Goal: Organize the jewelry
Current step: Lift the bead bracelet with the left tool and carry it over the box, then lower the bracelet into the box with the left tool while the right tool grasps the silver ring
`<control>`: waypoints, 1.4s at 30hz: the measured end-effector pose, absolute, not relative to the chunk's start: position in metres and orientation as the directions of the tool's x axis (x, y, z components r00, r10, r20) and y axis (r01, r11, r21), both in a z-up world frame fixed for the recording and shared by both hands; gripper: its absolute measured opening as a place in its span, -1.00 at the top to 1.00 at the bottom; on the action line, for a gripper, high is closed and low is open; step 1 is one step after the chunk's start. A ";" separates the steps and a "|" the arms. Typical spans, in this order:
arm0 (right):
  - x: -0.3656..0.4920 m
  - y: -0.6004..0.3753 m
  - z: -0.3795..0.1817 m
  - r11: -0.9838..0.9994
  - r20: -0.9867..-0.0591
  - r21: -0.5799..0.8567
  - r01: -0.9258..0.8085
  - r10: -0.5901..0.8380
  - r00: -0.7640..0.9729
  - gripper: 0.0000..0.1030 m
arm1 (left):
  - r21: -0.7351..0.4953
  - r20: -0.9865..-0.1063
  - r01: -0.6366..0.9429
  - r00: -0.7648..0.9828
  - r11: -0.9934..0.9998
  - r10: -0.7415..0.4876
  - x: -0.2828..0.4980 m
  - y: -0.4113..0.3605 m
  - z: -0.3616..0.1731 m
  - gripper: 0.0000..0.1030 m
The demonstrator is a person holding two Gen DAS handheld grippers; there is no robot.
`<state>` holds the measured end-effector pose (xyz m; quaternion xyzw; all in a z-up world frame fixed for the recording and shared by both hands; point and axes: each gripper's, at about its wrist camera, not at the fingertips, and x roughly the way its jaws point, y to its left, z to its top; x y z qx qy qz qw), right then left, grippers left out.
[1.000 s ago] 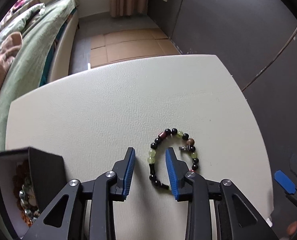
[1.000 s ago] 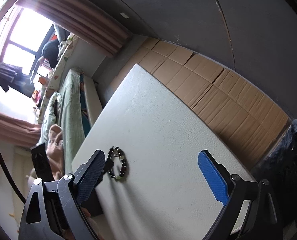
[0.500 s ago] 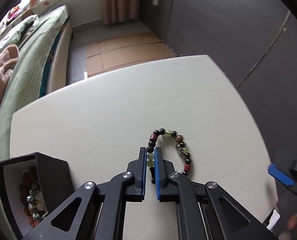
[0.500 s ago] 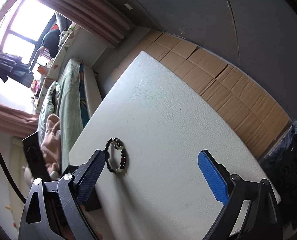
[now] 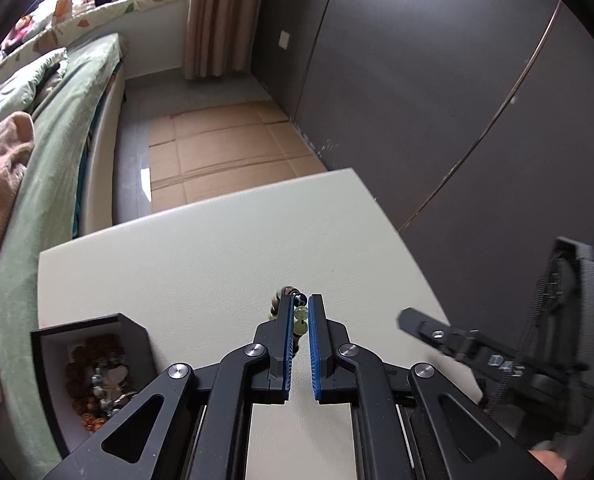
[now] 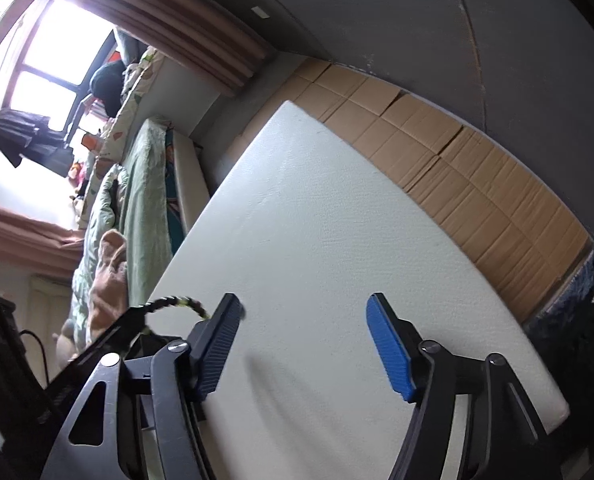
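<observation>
Now the left gripper is pinched down on the bead bracelet and has it up off the table. A sec ago the strand lay flat in a loop on the white top w/ the blue pads either side of it; half a sec ago they'd squeezed in on it; now the beads bunch between the pads w/ a few poking out at the tips, and the top under them is bare. So the pick is done, I'd say, and what's left for this piece is the carry to the box.

From the right wrist cam the strand shows as an arc hanging off the left tool, so it's airborne, not dragging.

Right gripper has come in nearer the left one, jaws wide apart, nothing in them, hovering over the tabletop.

Jewelry box sits at the table's left edge, near-left of the left gripper, lid off, already holding a pile of beaded pieces. Short hop, mostly leftward, and nothing stands between gripper and box.

Edges: box wall nearest the gripper stands tall, so the beads likely need to clear its rim before release. Bed is close past the left edge, so an overshoot drops the strand off the table. Right tool crowds the right side; left side's open.
</observation>
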<state>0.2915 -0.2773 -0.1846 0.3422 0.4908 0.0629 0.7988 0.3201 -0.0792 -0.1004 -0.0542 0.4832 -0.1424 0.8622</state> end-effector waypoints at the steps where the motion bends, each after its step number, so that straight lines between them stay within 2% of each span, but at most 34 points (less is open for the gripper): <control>1: 0.293 -0.274 -0.184 0.760 -0.740 0.609 0.227 0.441 0.508 -0.23 | -0.234 -0.813 0.194 0.498 0.953 -0.301 0.319 -0.076 -0.097 0.86; 5: 0.300 -0.256 -0.182 0.775 -0.739 0.605 0.183 0.460 0.493 -0.23 | -0.246 -0.796 0.184 0.522 0.952 -0.307 0.315 -0.060 -0.084 0.86; 9: 0.313 -0.237 -0.181 0.806 -0.749 0.579 0.123 0.466 0.472 -0.07 | -0.265 -0.786 0.149 0.539 0.953 -0.303 0.310 -0.036 -0.077 0.86; 11: 0.318 -0.227 -0.183 0.820 -0.759 0.564 0.100 0.466 0.455 -0.07 | -0.271 -0.783 0.128 0.548 0.954 -0.296 0.307 -0.023 -0.075 0.86; 15: 0.336 -0.203 -0.185 0.871 -0.799 0.489 0.035 0.432 0.418 0.15 | -0.274 -0.776 0.093 0.567 0.957 -0.278 0.297 0.001 -0.068 0.86; 21: 0.349 -0.172 -0.181 0.913 -0.840 0.398 -0.089 0.401 0.365 0.15 | -0.279 -0.772 0.037 0.586 0.960 -0.246 0.286 0.039 -0.065 0.86; 25: 0.352 -0.153 -0.182 0.945 -0.880 0.288 -0.155 0.325 0.345 0.16 | -0.289 -0.773 0.002 0.590 0.957 -0.235 0.282 0.059 -0.070 0.86; 37: 0.348 -0.127 -0.192 0.971 -0.926 0.068 -0.229 0.147 0.348 0.27 | -0.333 -0.784 -0.038 0.567 0.942 -0.255 0.278 0.084 -0.093 0.86; 40: 0.344 -0.121 -0.191 0.971 -0.925 -0.017 -0.239 0.076 0.373 0.51 | -0.340 -0.785 -0.042 0.562 0.939 -0.260 0.279 0.085 -0.096 0.86; 41: 0.342 -0.118 -0.191 0.967 -0.923 -0.021 -0.252 0.077 0.376 0.67 | -0.342 -0.787 -0.043 0.559 0.939 -0.261 0.279 0.086 -0.097 0.86; 42: 0.340 -0.117 -0.190 0.965 -0.924 -0.021 -0.261 0.081 0.374 0.73 | -0.343 -0.788 -0.044 0.558 0.938 -0.261 0.279 0.086 -0.099 0.86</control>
